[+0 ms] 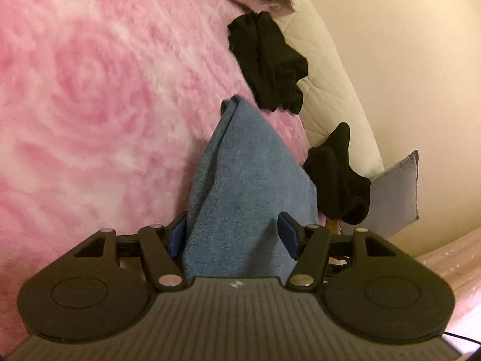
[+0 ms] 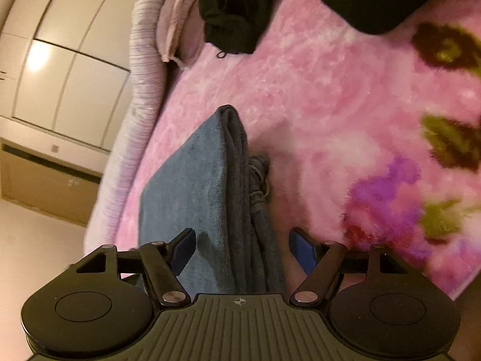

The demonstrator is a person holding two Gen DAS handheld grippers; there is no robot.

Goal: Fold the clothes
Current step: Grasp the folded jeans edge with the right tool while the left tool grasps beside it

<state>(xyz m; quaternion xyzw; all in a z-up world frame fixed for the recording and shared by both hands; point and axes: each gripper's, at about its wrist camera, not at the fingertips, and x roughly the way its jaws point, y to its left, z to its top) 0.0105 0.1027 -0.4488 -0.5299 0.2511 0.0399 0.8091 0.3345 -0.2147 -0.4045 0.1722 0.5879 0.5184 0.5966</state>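
A folded blue garment (image 1: 249, 180) lies on the fluffy pink blanket (image 1: 90, 90), tapering away to a corner. My left gripper (image 1: 231, 237) is open at its near end, and the cloth fills the gap between the blue pads. In the right wrist view the same blue garment (image 2: 186, 186) shows its stacked folded edges and a drawstring on the right side. My right gripper (image 2: 243, 249) is open over that end. Its left pad sits over the cloth and its right pad stands apart from it.
Two bunches of black clothing (image 1: 267, 60) (image 1: 336, 177) lie at the blanket's edge beside a cream quilted mattress (image 1: 324, 90) and a grey pillow (image 1: 393, 192). More black clothes (image 2: 234, 12) and lilac bedding (image 2: 144, 60) lie beyond the garment. Wardrobe doors (image 2: 60, 60) stand behind the bed.
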